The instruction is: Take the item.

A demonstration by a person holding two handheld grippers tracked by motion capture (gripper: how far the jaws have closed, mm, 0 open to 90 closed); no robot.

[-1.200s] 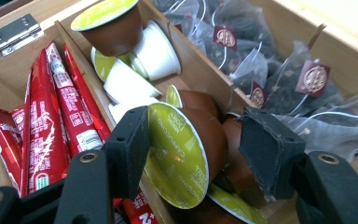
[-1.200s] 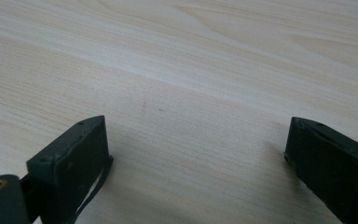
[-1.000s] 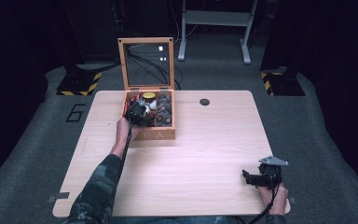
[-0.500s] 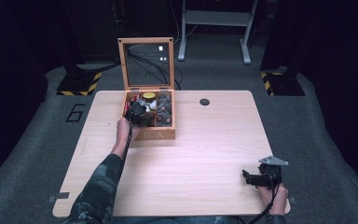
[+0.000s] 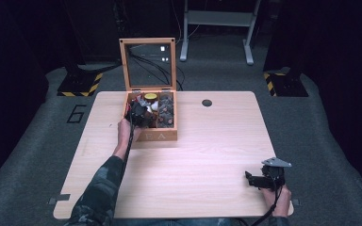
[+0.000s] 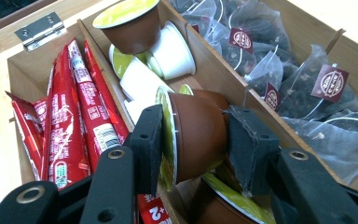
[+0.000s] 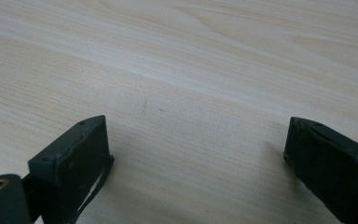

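Note:
A wooden box (image 5: 158,136) with its glass lid (image 5: 148,63) up stands at the table's far left. My left gripper (image 5: 139,113) reaches down into its middle compartment. In the left gripper view that gripper (image 6: 196,123) has just been closing, and its pads press both sides of a brown coffee capsule (image 6: 200,140) with a green foil lid, lying on its side. My right gripper (image 5: 252,180) rests near the front right corner of the table. In the right gripper view it (image 7: 196,140) stands open over bare wood, with nothing between the jaws.
Red sachets (image 6: 70,126) fill the box's left compartment. More brown capsules (image 6: 135,23) and white capsules (image 6: 172,51) lie behind the held one. Tea bags (image 6: 279,70) fill the right compartment. A cable hole (image 5: 207,102) sits in the table (image 5: 193,155) beyond the box.

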